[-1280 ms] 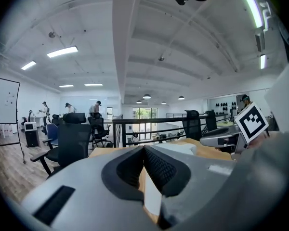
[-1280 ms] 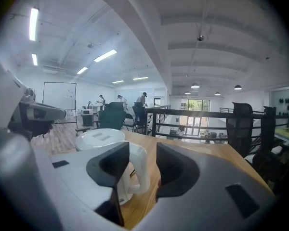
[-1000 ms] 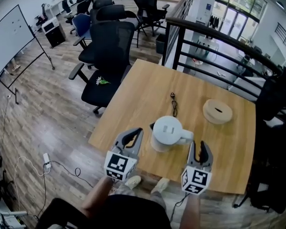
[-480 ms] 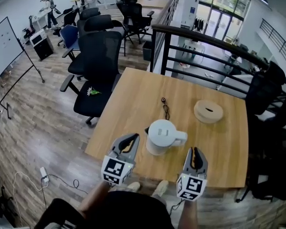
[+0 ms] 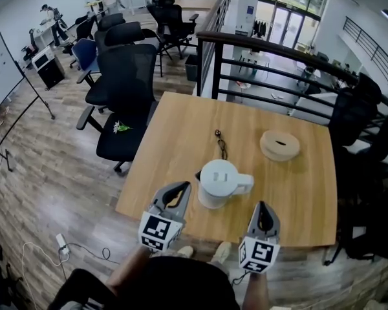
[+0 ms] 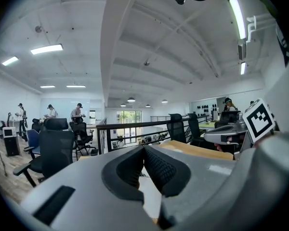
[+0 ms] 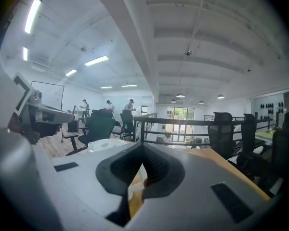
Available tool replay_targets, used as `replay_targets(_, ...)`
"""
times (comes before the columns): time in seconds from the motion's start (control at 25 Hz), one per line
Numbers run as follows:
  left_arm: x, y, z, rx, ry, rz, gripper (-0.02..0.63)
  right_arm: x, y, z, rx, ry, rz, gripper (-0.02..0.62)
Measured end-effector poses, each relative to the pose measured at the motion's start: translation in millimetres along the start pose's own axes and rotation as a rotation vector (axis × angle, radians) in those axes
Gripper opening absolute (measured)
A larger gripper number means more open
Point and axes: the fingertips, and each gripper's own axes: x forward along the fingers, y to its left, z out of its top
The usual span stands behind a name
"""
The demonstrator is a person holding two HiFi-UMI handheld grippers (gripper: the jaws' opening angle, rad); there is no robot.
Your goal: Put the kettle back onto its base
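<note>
Wooden table (image 5: 181, 124) with kettle (image 5: 216, 181), its round base (image 5: 279, 145) only in head view; left tool (image 5: 179, 187), right tool (image 5: 263, 206) closed, empty.

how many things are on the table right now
3. A white kettle near the front edge, a round tan base farther back to the right, and a small dark cord-like item behind the kettle. Something small could be hidden against the kettle's left side.

Light wooden desk (image 5: 171, 141) seen from above, with three things on it.
A white kettle (image 5: 218, 183) stands near the front edge. A round tan base (image 5: 279, 144) lies well apart toward the far right. A small dark object (image 5: 220, 144) lies just behind the kettle.
</note>
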Motion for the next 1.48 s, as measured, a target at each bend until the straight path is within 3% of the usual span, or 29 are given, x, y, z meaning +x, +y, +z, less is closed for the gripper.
replay_targets(0.84,3.3,1.6,-3.4,-0.041,0.03,-0.009,0.002,6.7,4.4,9.4,0.012,-0.015,0.011,-0.002)
replay_targets(1.48,-2.3,-2.2,-4.2,-0.028,0.023,-0.004,0.002,1.3,5.6,3.6,-0.007,-0.027,0.018,-0.002)
